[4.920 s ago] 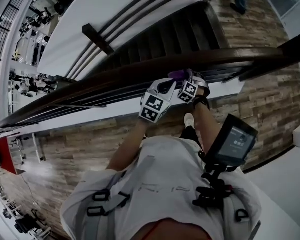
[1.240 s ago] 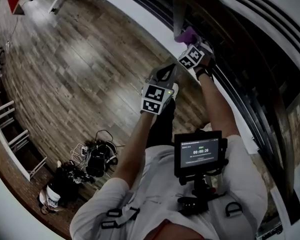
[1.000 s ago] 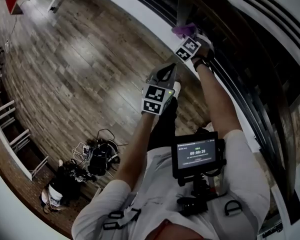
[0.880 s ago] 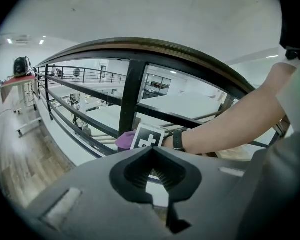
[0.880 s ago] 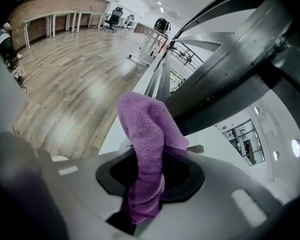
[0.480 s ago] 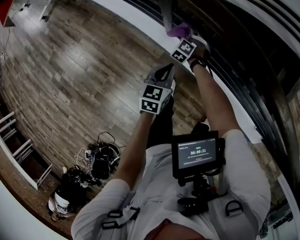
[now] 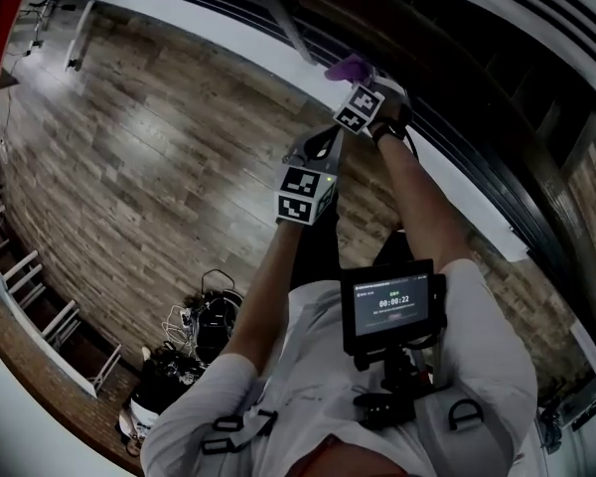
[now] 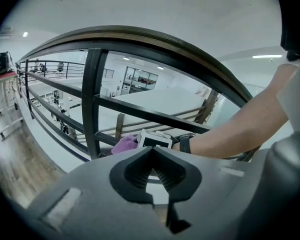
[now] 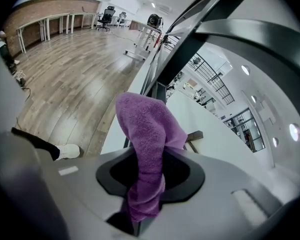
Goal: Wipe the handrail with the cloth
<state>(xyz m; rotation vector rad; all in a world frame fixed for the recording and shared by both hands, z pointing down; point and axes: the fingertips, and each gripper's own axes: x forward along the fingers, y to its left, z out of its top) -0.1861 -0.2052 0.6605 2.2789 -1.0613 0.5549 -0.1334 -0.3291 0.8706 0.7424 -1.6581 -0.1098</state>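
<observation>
Noting first the handrail [image 8: 155, 35]: a dark, curved top rail on black bars and an upright post [image 8: 92, 104], set above a wood floor [image 7: 159, 147]. Next, the right tool [image 9: 149, 181], clamped on the purple cloth [image 9: 147, 129] by a narrow bunched fold, with the remainder standing out ahead of the jaws. Raised to the handrail in the head view, with the cloth on or just beside it; contact not confirmable. Lastly, the left tool [image 8: 154, 171], closed on nothing, held lower and near the bars, idle.

Judged risks:
- Pinched by so thin a fold, could drag free against the rail and drop over the far side of the railing.
- Bunched as it is, would likely wipe only a narrow strip.
- Could knock the idle left tool against a post.

Seen only from the right gripper view: the pinch on the cloth. Only from the left gripper view: the rail's curve and post, with the cloth and right wrist side-on. Only from the head view: both tools together.
</observation>
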